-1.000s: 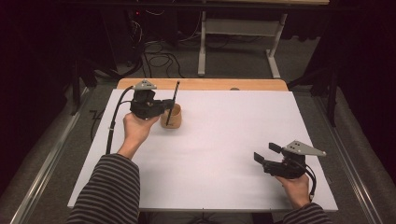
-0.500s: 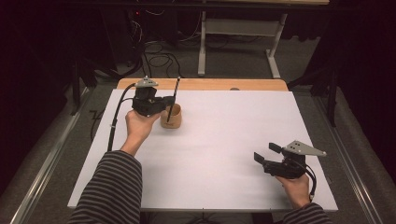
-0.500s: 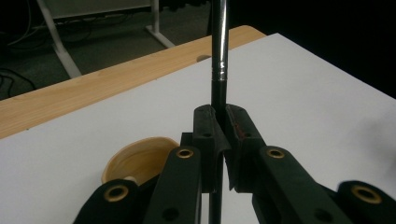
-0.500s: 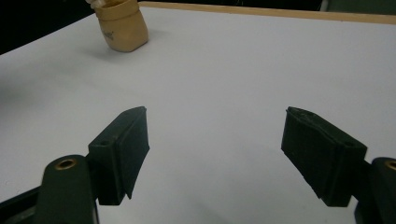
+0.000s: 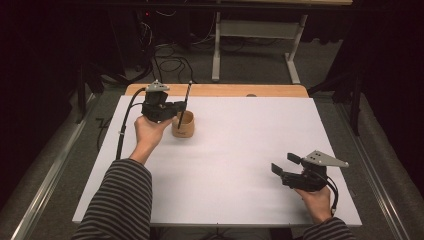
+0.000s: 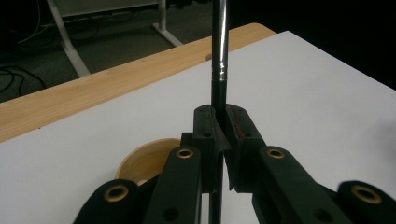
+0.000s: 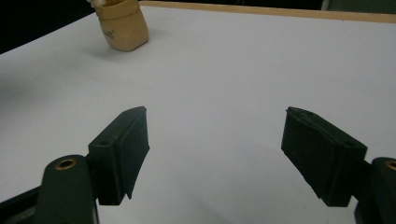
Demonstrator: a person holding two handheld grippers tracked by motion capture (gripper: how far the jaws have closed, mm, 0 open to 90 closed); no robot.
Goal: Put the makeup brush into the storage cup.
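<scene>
The left gripper [image 5: 176,107] pinches a thin black brush [image 6: 219,51] upright over a wooden cup [image 5: 183,125]. Judged best: lower it straight, releasing once inside. The right gripper [image 7: 215,154] rests spread, holding nothing.

Glossy black brush handle [image 6: 219,28] with shiny metal band, smooth wooden cup [image 5: 183,125], matt white table cover [image 5: 250,150], matt black plastic tool [image 6: 220,122]

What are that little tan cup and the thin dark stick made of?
The cup looks like pale wood or bamboo, matte, with a warm tan tone. The stick looks like glossy black lacquered wood with a shiny metal band, perhaps a brush handle; it is clamped in the left gripper.
</scene>
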